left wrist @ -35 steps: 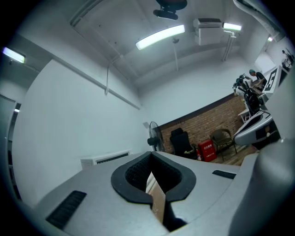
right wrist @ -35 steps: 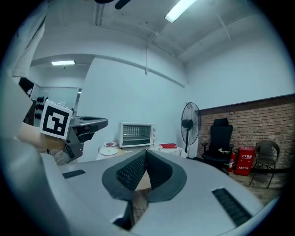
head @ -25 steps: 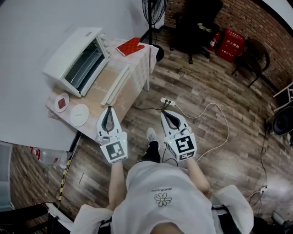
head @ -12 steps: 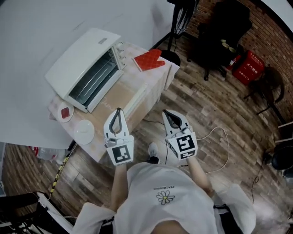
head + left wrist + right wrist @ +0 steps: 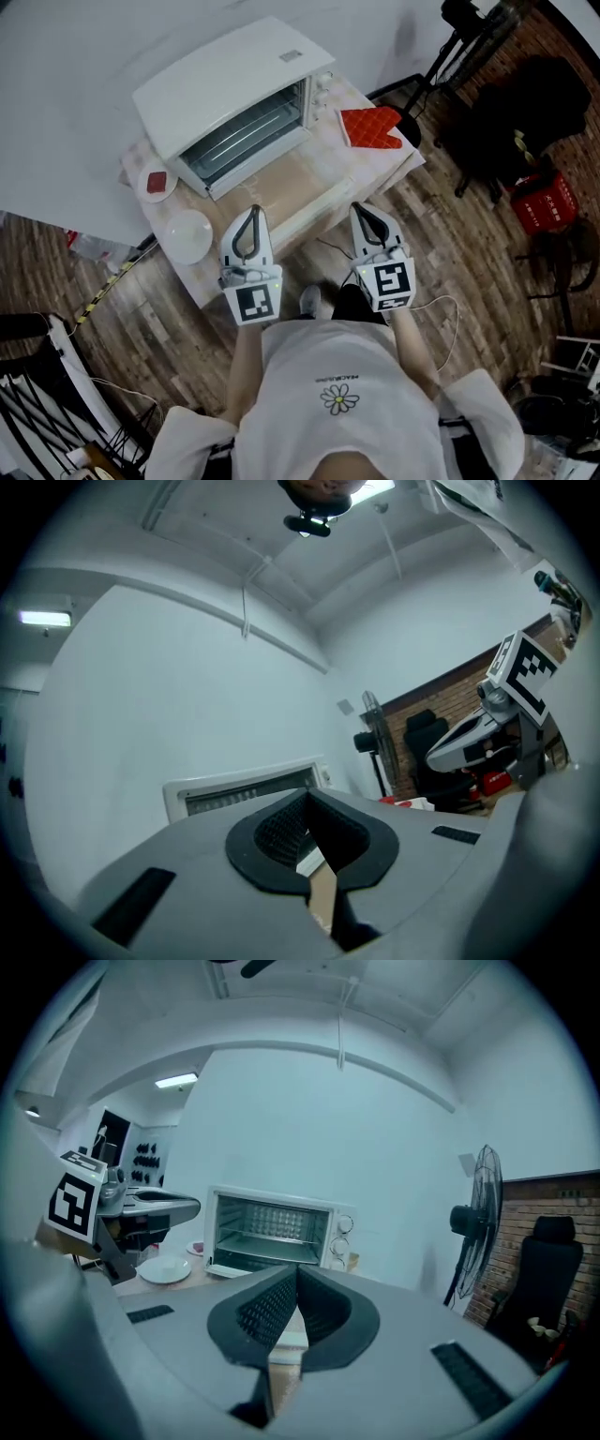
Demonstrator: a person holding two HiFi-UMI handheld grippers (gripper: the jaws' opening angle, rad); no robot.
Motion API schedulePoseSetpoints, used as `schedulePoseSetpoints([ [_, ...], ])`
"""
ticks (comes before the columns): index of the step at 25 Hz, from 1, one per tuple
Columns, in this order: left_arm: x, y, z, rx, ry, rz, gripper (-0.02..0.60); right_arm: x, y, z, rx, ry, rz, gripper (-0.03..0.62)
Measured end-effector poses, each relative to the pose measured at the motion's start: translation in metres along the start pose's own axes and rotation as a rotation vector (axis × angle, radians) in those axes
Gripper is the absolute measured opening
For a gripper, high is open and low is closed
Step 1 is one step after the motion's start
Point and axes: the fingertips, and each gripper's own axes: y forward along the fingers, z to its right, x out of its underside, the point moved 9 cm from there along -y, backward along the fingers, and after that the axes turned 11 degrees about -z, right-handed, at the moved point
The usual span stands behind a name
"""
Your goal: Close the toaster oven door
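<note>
You've got both closed on nothing: left hand-held gripper [image 5: 252, 210] and right hand-held gripper [image 5: 360, 207] hover at the worktop [image 5: 392, 161] edge, in front of the toaster oven [image 5: 230, 89]. Its door [image 5: 281, 183] lies dropped flat toward you. White plate [image 5: 187, 234] and small dish [image 5: 157, 181] sit left of the oven, red mitt [image 5: 370, 127] right. Your right gripper view looks straight into the cavity; the left one catches only the oven's upper front. The oven's long side runs across you, mouth facing you.

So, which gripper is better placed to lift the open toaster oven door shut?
Right, narrowly. The right gripper faces the open toaster oven squarely, the door edge just beyond its shut jaws. The left gripper, also shut, sits toward the door's left end.
</note>
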Motion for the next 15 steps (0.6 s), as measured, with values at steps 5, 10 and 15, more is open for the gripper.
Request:
schedulePoseSetpoints([
  [5,0.011,-0.005,-0.014,-0.103,-0.038,-0.072,0.017,-0.008,0.028,0.016,-0.061,-0.022,0.016,0.011],
  [10,0.012,-0.025,-0.015,-0.254,-0.057,-0.166,0.017,-0.015,0.05,0.036,-0.171,-0.053,0.038,0.011],
  [15,0.014,-0.037,-0.016,-0.374,-0.141,-0.183,0.017,-0.021,0.068,0.05,-0.232,-0.044,0.047,0.011],
])
